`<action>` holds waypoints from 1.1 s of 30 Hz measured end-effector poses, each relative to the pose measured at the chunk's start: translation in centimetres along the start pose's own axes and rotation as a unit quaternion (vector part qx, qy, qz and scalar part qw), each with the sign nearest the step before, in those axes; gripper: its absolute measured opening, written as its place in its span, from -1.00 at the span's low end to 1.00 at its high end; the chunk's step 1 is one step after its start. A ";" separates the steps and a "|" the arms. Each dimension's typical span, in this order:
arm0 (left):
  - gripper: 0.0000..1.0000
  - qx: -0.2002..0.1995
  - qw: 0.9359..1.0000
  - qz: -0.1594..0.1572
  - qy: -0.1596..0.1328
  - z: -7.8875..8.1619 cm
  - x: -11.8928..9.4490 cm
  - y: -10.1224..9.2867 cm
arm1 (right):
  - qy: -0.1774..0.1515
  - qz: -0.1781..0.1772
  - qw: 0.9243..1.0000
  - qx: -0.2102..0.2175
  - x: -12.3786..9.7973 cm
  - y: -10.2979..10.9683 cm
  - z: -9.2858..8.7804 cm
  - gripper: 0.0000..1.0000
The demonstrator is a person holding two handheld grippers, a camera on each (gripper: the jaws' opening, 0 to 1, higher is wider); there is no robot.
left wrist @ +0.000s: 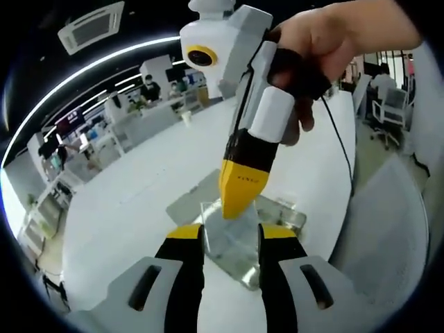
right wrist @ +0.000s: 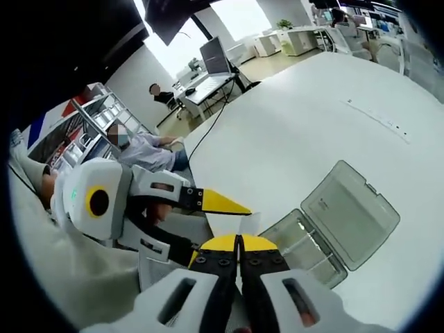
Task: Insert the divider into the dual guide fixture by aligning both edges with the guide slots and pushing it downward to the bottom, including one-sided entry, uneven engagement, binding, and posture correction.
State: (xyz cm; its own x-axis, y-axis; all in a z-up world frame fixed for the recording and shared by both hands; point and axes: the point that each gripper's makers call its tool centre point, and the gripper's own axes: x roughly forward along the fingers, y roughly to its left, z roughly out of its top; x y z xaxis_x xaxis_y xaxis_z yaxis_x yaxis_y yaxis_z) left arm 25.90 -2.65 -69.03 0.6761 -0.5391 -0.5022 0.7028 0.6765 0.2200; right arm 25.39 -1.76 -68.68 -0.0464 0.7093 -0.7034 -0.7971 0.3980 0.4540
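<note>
A clear plastic box (left wrist: 239, 253) with guide slots lies on the white table, its hinged lid (right wrist: 350, 208) folded open to one side. My left gripper (left wrist: 232, 239) has its jaws around the near end of the box and grips it. From above, my right gripper (left wrist: 241, 201) comes down with its yellow tips pressed together on a thin clear divider (left wrist: 234, 223) that stands at the box's top edge. In the right gripper view my right gripper (right wrist: 237, 243) is shut, just beside the box's compartments (right wrist: 302, 243). The left gripper (right wrist: 222, 202) reaches in from the left.
The white table (left wrist: 139, 201) stretches wide around the box. A black cable (left wrist: 340, 139) trails over it from the hand holding the right gripper. Desks, monitors and seated people (right wrist: 149, 149) are beyond the table's far edges.
</note>
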 end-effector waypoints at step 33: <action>-0.45 0.027 1.000 0.009 -0.012 0.8 0.0 0.2 | -0.003 -0.031 0.999 0.022 -1.2 -2.1 0.2 -0.87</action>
State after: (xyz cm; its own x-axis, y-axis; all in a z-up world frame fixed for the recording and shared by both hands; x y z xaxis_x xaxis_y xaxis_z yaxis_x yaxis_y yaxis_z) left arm 26.21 -2.90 -68.28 0.6940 -0.5393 -0.4771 0.7004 0.6591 0.2738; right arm 27.26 -3.34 -68.73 0.0066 0.6856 -0.7279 -0.7707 0.4672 0.4332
